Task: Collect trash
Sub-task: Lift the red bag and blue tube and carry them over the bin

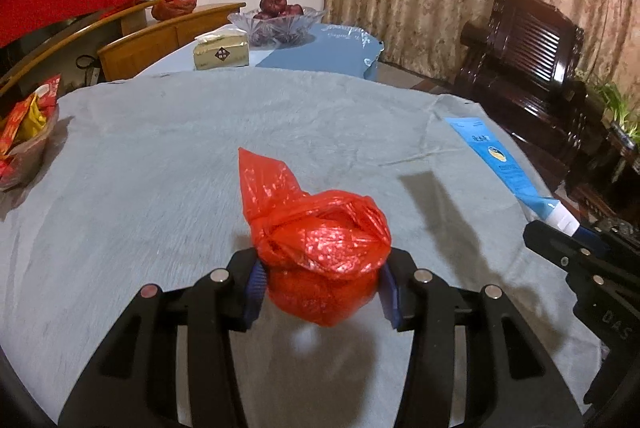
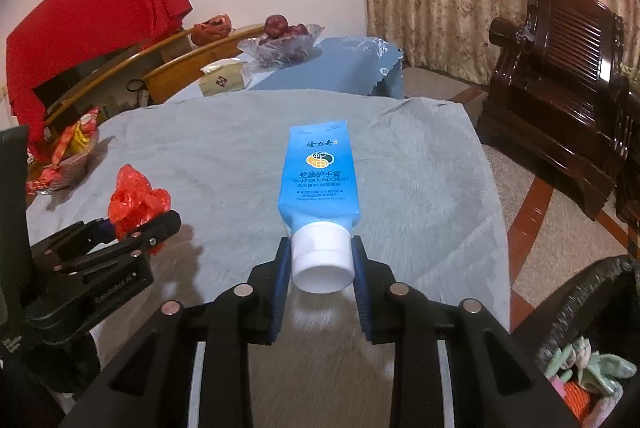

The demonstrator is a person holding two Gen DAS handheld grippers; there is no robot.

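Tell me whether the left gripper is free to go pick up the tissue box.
Probably not: the left gripper is shut on the red bag, and the tissue box sits far across the table.

The right hand-held gripper clamps the blue hand cream tube by its white cap.

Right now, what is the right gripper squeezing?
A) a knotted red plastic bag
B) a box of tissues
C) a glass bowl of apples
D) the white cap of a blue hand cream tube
D: the right gripper has its blue pads pressed against both sides of the round white cap of the blue hand cream tube, while the knotted red plastic bag sits in the left gripper.
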